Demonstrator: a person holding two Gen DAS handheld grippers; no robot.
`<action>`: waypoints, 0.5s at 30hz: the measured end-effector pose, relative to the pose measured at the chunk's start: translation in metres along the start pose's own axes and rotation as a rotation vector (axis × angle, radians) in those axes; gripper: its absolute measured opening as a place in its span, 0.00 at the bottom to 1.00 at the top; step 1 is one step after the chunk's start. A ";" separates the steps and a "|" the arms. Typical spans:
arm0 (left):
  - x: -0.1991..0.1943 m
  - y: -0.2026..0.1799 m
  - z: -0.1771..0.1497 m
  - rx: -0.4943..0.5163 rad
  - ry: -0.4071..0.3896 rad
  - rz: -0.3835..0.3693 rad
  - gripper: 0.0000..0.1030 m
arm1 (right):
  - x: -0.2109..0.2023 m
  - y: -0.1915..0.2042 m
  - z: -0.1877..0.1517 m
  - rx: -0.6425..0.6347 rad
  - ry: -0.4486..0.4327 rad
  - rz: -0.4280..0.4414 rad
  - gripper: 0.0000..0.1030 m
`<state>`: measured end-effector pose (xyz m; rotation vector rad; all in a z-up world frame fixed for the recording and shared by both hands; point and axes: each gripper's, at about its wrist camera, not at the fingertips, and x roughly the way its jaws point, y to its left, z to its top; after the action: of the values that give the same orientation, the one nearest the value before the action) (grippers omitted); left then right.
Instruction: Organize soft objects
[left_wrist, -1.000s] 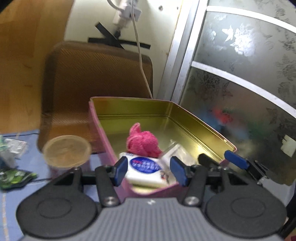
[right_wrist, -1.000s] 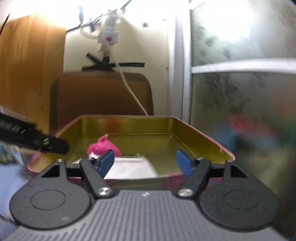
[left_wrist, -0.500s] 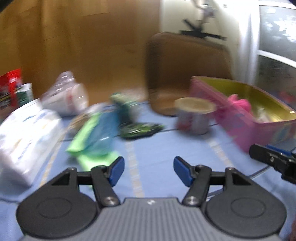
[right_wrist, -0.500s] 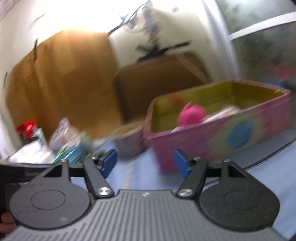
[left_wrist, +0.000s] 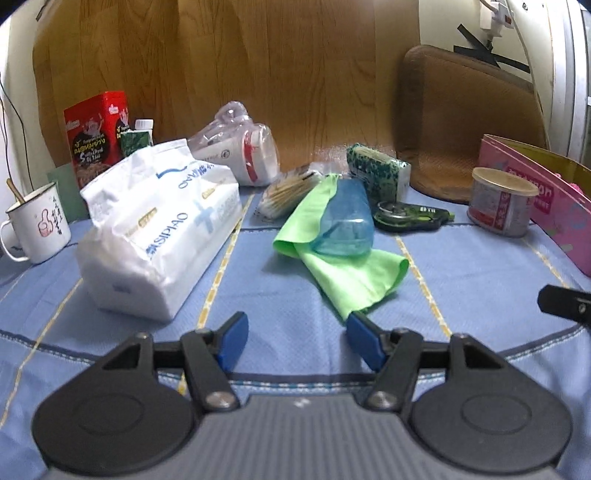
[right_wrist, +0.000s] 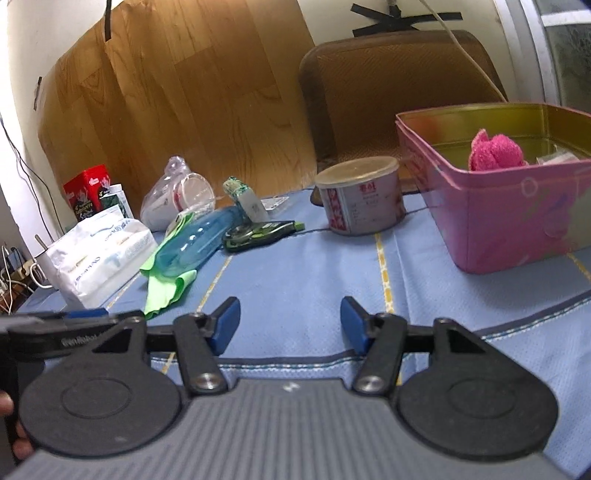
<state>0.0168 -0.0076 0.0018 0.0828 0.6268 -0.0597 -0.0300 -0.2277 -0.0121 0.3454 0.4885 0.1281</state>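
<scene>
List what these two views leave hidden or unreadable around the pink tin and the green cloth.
- Pink tin, left wrist view: cut off by the right edge, inside unseen.
- Tin's contents, right wrist view: the near wall hides everything below the pink towel; the white item beside it is unidentifiable.
- Green cloth: the blue bottle lying on it covers its middle.
- Can label: too small to read.

My right gripper (right_wrist: 290, 325) hovers over the blue-clothed desk (right_wrist: 303, 280), its blue-tipped fingers (right_wrist: 225, 323) spread wide with nothing between them. Ahead on my right sits the pink tin box (right_wrist: 517, 218), a pink fluffy towel (right_wrist: 495, 151) bunched inside it. A round can (right_wrist: 364, 195) stands just left of the box. Farther left, a blue bottle (right_wrist: 195, 245) lies on a green cloth (right_wrist: 166, 291), beside a white tissue pack (right_wrist: 96, 254). My left gripper (right_wrist: 66, 332) juts in at the left edge.
</scene>
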 end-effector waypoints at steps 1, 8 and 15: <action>0.000 0.000 0.000 0.001 0.000 0.005 0.60 | 0.000 -0.003 0.000 0.017 0.000 0.004 0.61; -0.002 -0.012 -0.003 0.060 -0.021 0.072 0.65 | -0.002 -0.007 -0.002 0.034 -0.002 0.019 0.61; -0.001 -0.008 -0.002 0.042 -0.014 0.061 0.67 | -0.002 -0.007 -0.003 0.030 -0.001 0.020 0.61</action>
<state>0.0147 -0.0153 0.0004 0.1417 0.6088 -0.0142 -0.0328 -0.2334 -0.0157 0.3802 0.4866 0.1400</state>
